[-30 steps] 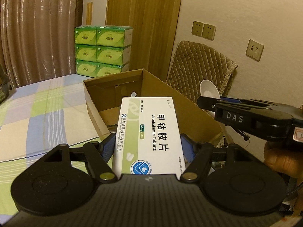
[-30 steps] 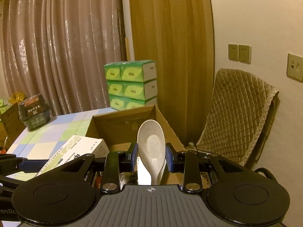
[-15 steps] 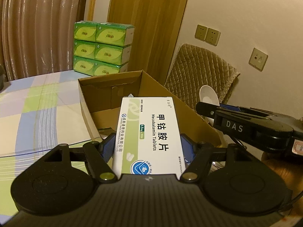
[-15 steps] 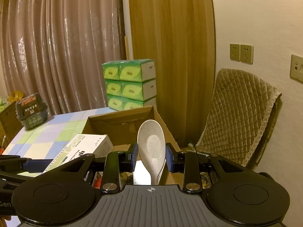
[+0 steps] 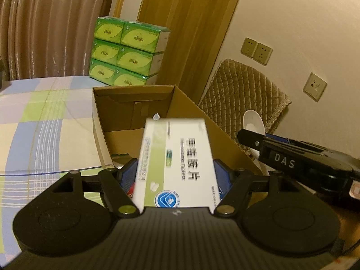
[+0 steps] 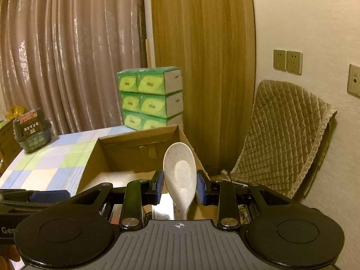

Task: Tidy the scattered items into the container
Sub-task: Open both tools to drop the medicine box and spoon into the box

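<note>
surface: table (image 5: pixel 45 121) with checked blue-green-cream cloth, left half of frame
centre: open cardboard box (image 5: pixel 101 121) sits on it
far left, right wrist view: dark basket (image 6: pixel 31 132)

blurred pill box (image 5: pixel 177 164), white spoon (image 6: pixel 180 175), open carton (image 5: pixel 180 105)

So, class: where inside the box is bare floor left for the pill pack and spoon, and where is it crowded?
Bare floor lies at the box's far end, below its back wall. The near end, under the pill pack and spoon, already holds items; they are too hidden to name.
</note>
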